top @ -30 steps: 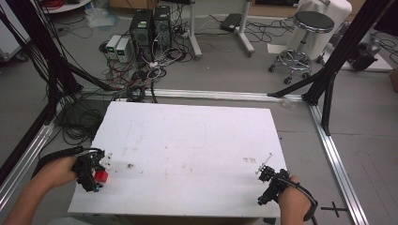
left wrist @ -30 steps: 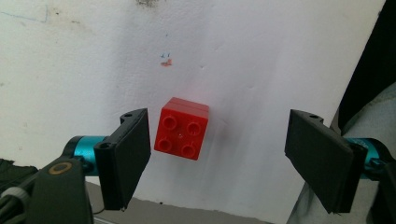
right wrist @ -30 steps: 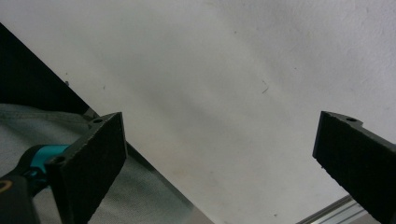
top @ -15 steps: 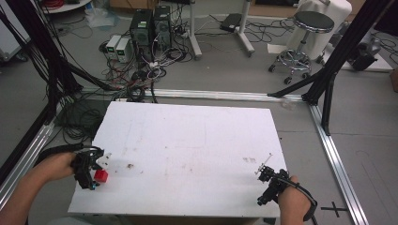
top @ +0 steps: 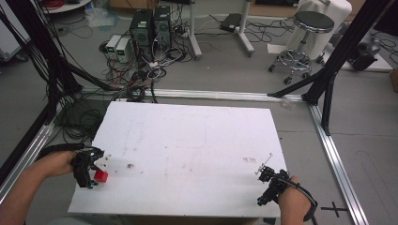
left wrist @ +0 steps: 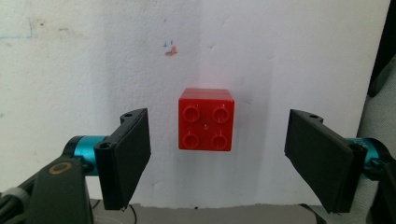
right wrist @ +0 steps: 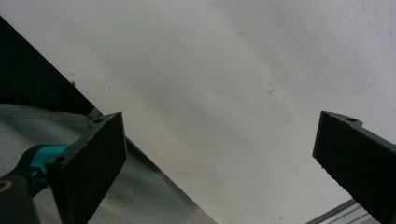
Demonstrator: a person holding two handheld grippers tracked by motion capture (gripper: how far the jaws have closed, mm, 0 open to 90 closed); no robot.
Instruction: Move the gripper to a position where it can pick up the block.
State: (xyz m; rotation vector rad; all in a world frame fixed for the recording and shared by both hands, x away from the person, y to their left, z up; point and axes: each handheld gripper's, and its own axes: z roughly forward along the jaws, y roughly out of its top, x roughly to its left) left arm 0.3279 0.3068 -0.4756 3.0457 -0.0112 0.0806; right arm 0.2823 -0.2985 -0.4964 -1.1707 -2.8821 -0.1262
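Table (left wrist: 280,56), studded red brick (left wrist: 206,119) between jaws

Robotics lab, my recording station. White tabletop (top: 197,154), scuffed and stained, stands inside black metal frame (top: 328,70) with aluminium rails (top: 335,154) along grey floor. Beyond tabletop's far edge: two computer towers (top: 151,26), power bricks, tangled cables (top: 141,75). Rolling stool (top: 300,42) near far right corner. Black cross taped on floor (top: 334,207).
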